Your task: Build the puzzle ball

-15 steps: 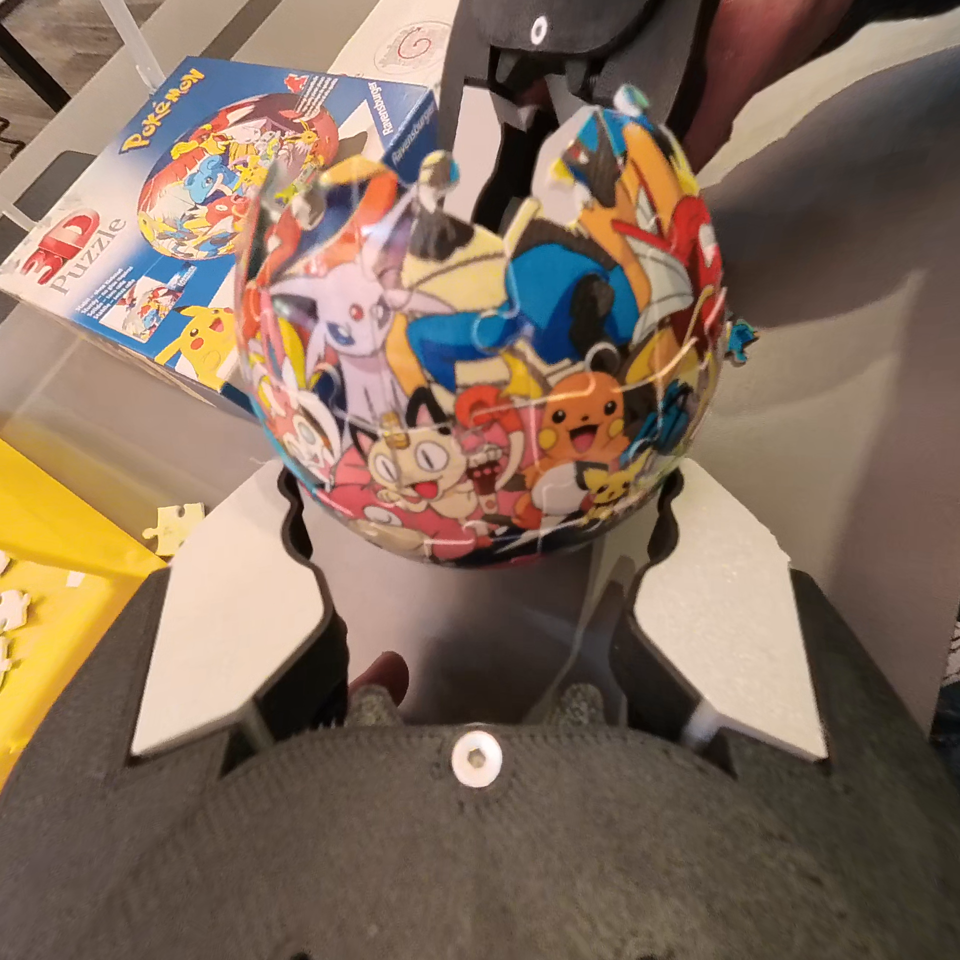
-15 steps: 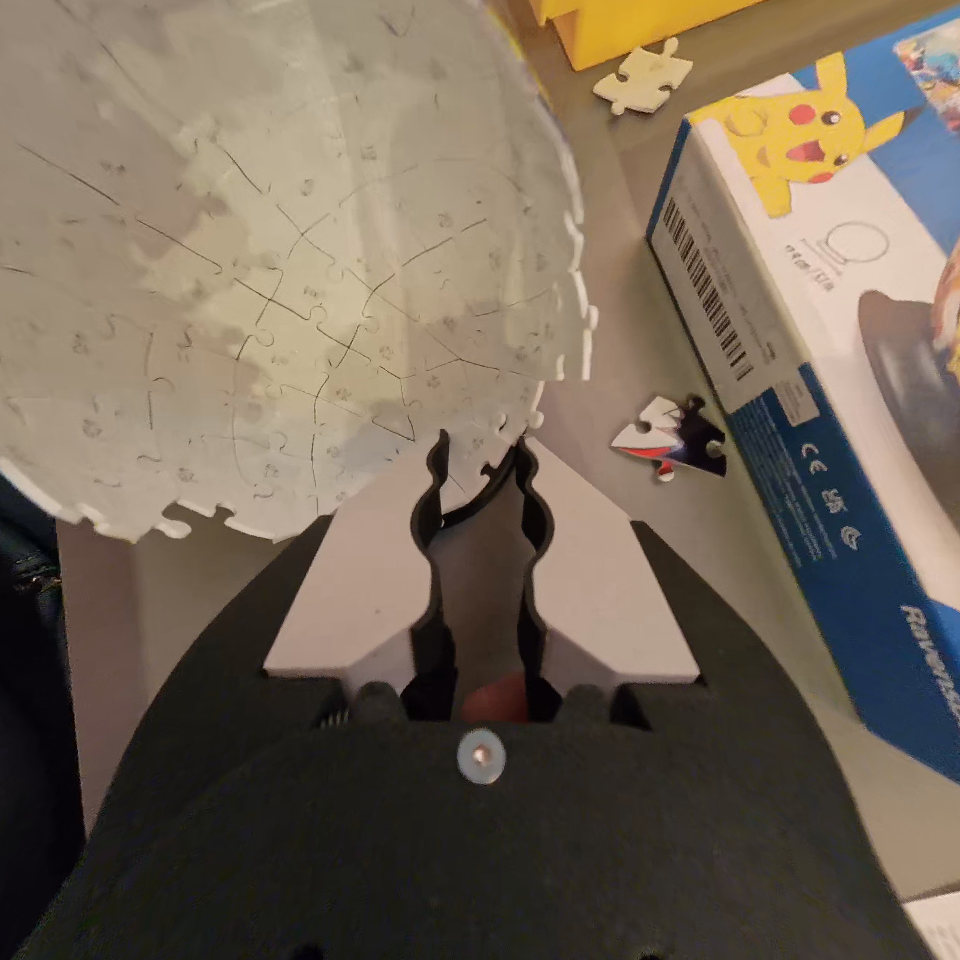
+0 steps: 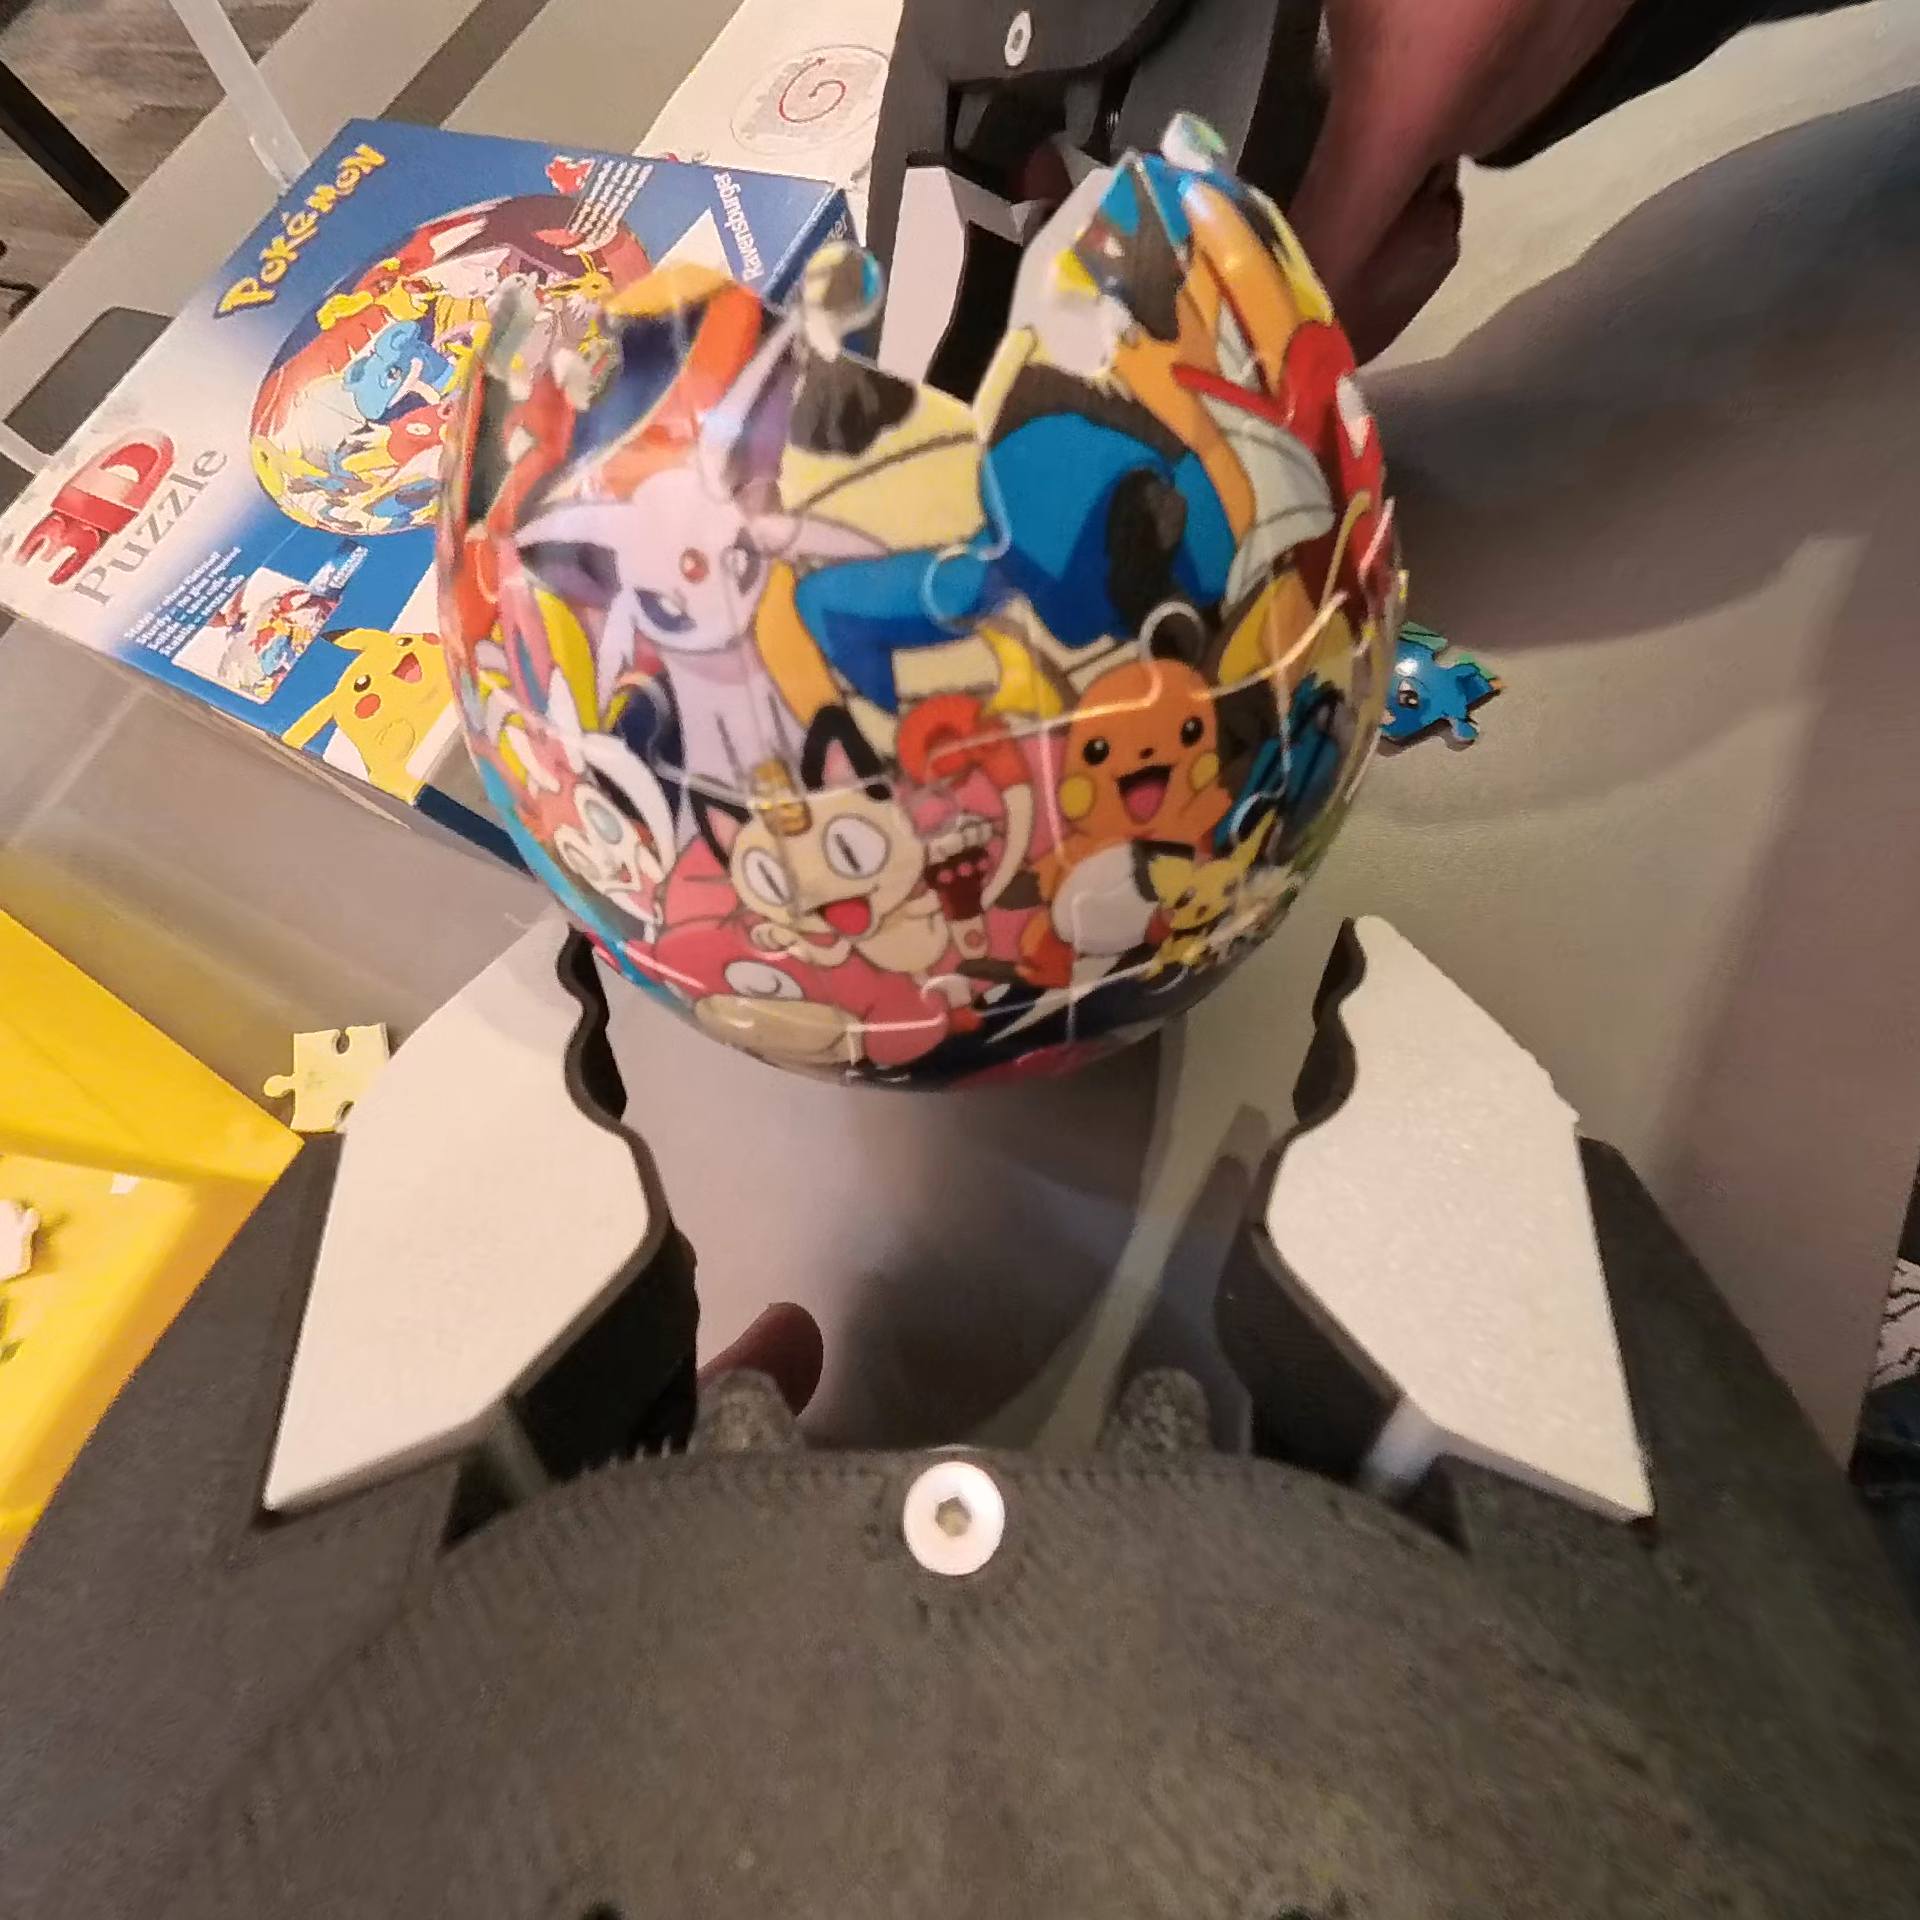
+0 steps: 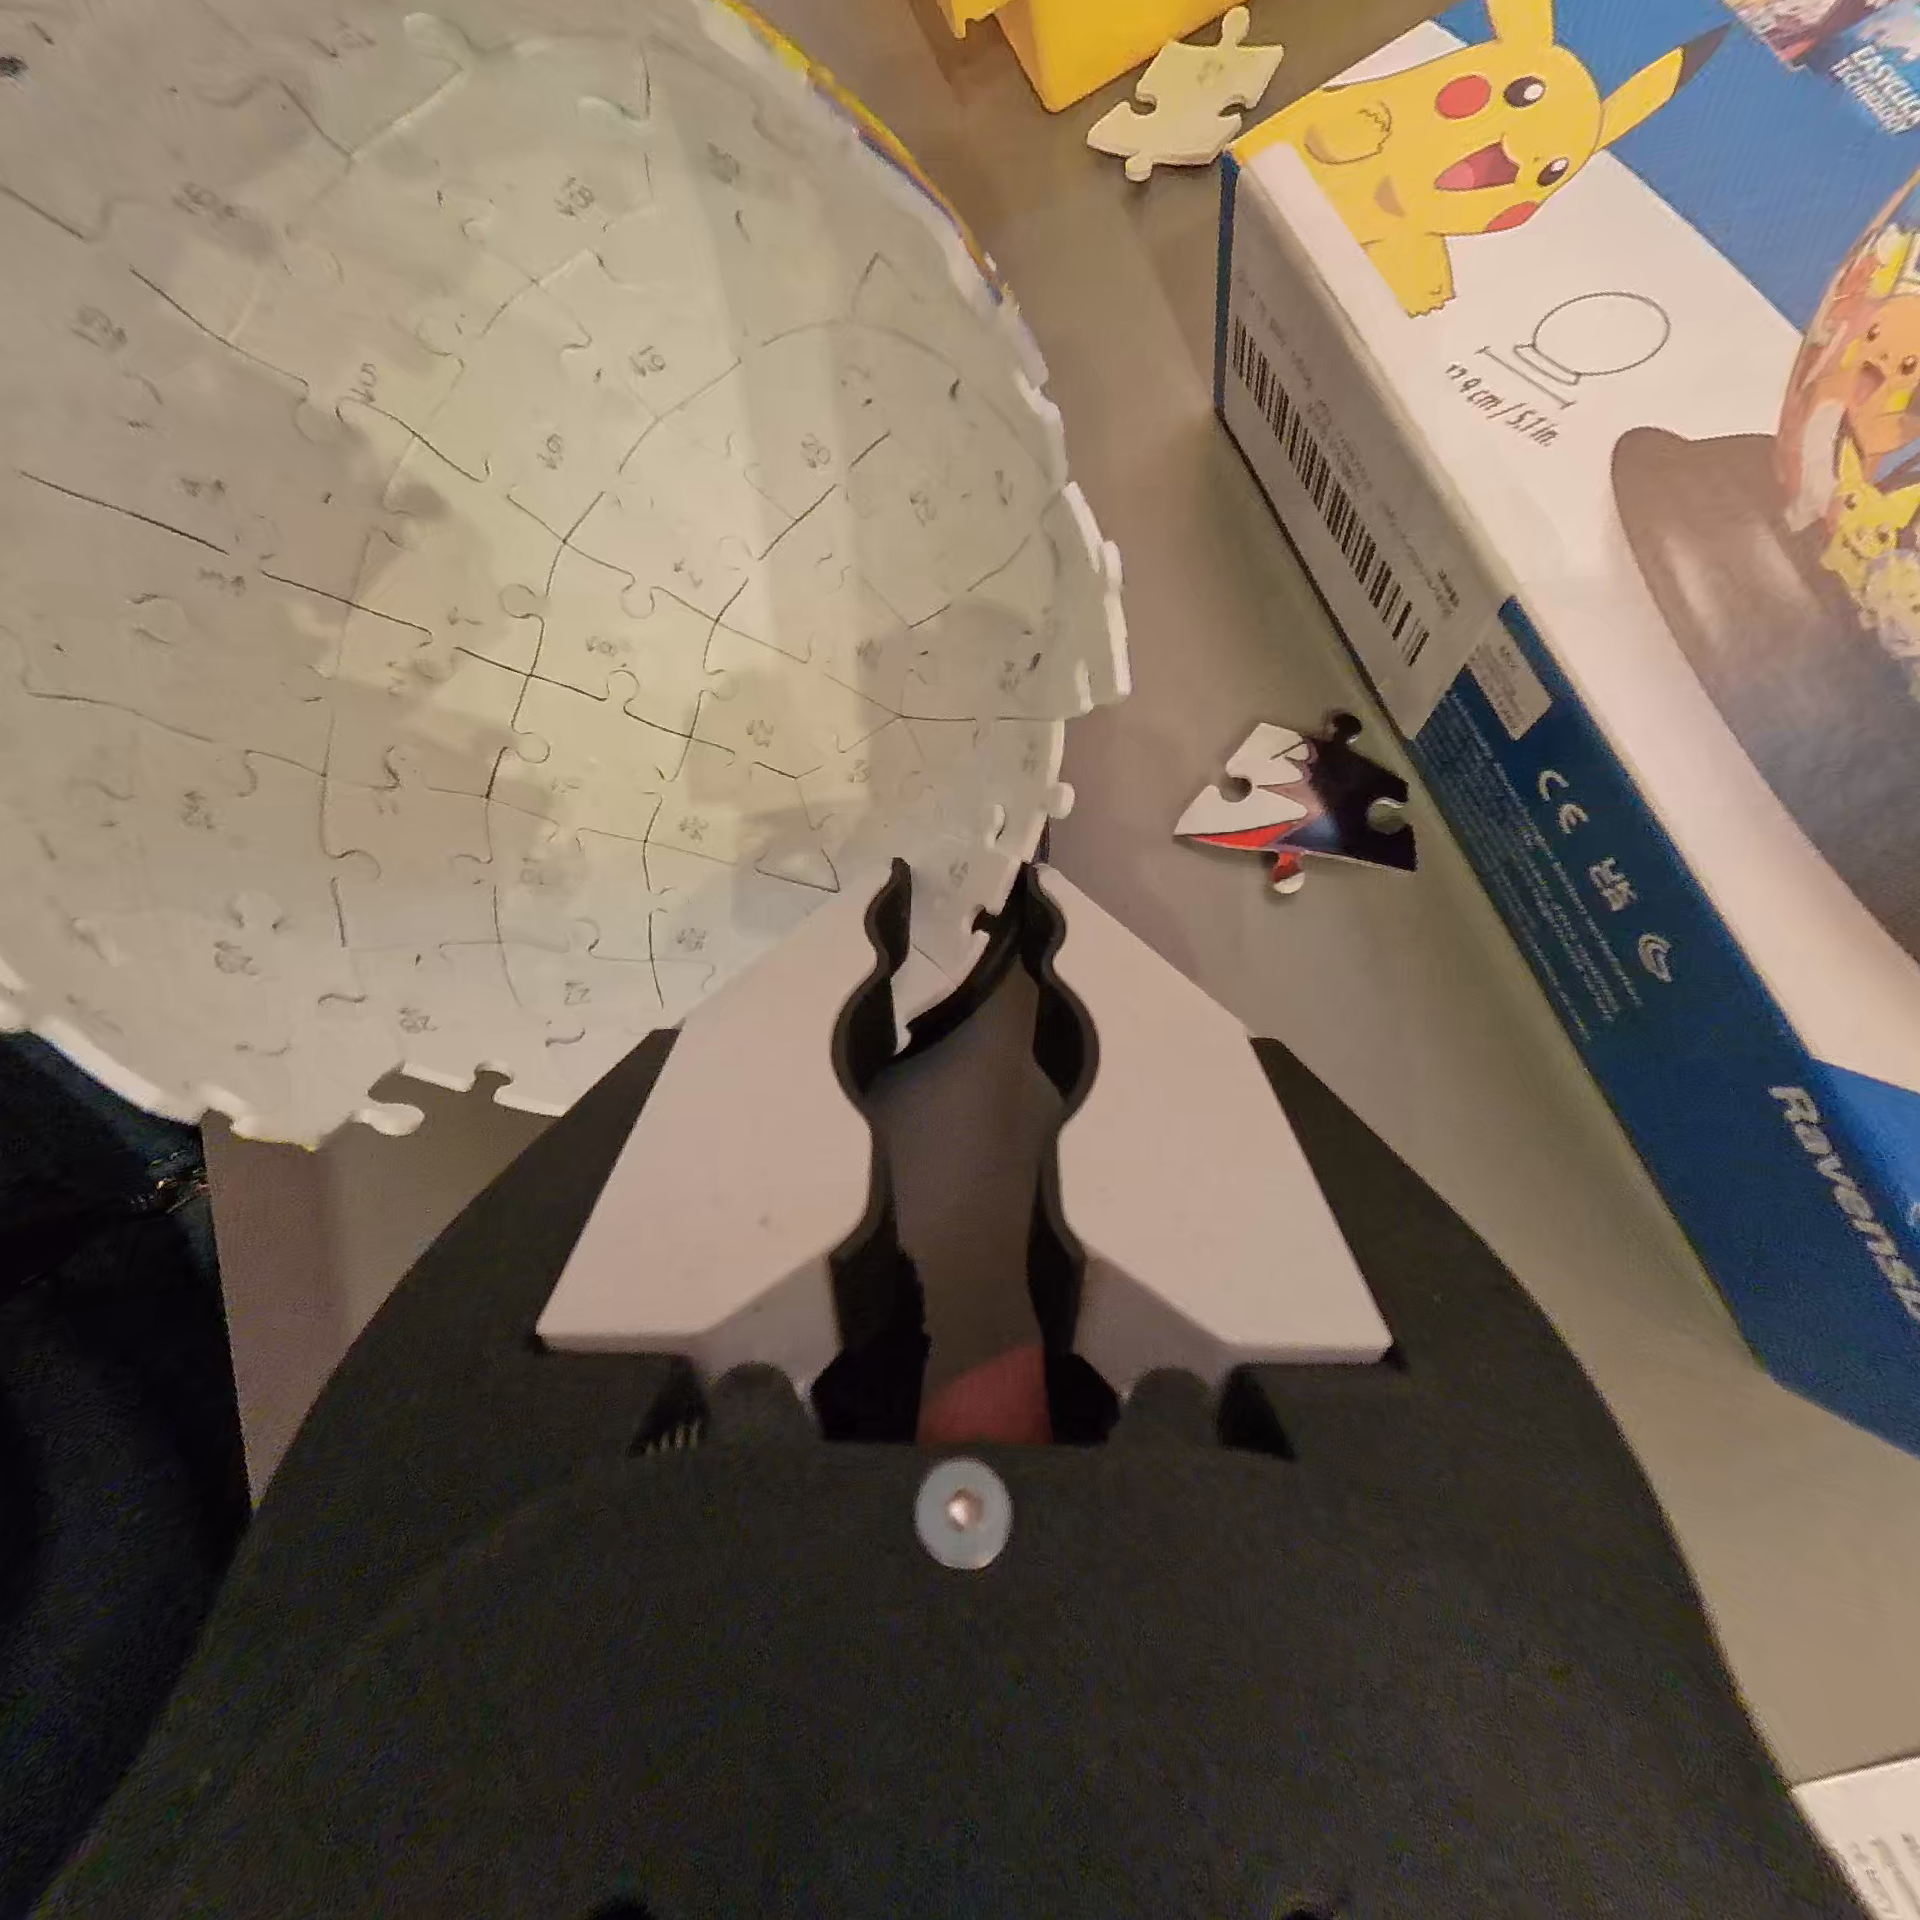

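Observation:
The puzzle ball (image 3: 935, 665) is a partly built shell, printed with colourful cartoon figures outside. Its white inside (image 4: 499, 582) with a jagged open rim fills the right wrist view. My right gripper (image 4: 961, 904) is shut on that rim and holds the ball above the table; it also shows in the left wrist view (image 3: 987, 208) at the ball's top. My left gripper (image 3: 961, 945) is open wide and empty, its fingertips on either side of the ball's lower part. The right fingertip stands clear of the ball; I cannot tell whether the left one touches it.
The blue puzzle box (image 3: 312, 468) lies behind the ball, and at the right in the right wrist view (image 4: 1558, 644). A yellow tray (image 3: 104, 1164) holds pale pieces. Loose pieces lie on the grey table: a colourful one (image 4: 1309, 810), a pale one (image 4: 1184, 94), a blue one (image 3: 1439, 696). About 8 cm separates my left fingertips from my right.
The ball has shifted slightly up and left relative to my left gripper's fingers. The right gripper's hold on the rim is unchanged.

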A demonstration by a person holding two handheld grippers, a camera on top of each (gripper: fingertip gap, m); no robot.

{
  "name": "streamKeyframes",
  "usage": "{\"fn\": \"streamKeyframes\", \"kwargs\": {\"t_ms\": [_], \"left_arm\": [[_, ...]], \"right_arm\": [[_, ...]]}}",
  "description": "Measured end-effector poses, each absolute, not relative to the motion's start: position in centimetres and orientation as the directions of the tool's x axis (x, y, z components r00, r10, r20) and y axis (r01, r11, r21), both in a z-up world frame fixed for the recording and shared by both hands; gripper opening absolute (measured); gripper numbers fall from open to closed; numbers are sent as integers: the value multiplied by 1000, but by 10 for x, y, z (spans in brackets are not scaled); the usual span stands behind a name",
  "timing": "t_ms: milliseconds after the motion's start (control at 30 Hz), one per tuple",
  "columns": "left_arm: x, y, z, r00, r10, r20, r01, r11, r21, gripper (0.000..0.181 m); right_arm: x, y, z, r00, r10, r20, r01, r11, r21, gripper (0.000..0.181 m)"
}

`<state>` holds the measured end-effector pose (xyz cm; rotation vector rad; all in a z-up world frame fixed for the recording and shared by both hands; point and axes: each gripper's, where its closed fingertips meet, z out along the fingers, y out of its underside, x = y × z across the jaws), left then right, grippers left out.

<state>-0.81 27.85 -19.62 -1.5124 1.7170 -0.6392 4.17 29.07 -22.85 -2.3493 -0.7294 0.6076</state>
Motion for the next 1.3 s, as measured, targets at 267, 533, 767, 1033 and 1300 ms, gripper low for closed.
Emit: {"fn": "streamKeyframes", "kwargs": {"t_ms": [267,533,767,1033,1300], "left_arm": [[-7,278,-196,-16,-980,-199,-596,170,-785,127],[-7,277,-196,-11,-979,-204,-599,170,-783,125],[-5,276,-196,-13,-980,-200,-595,168,-786,126],[-4,276,-195,-8,-980,-198,-590,164,-791,126],[-4,276,-195,-10,-980,-201,-592,168,-789,125]], "right_arm": [[43,290,-230,736,649,-191,406,-649,-643,20],[47,294,-225,748,646,-153,397,-619,-678,19],[49,293,-227,750,577,-322,265,-709,-653,16],[51,296,-226,725,490,-484,119,-782,-612,13],[52,299,-223,709,510,-487,123,-770,-626,14]]}}
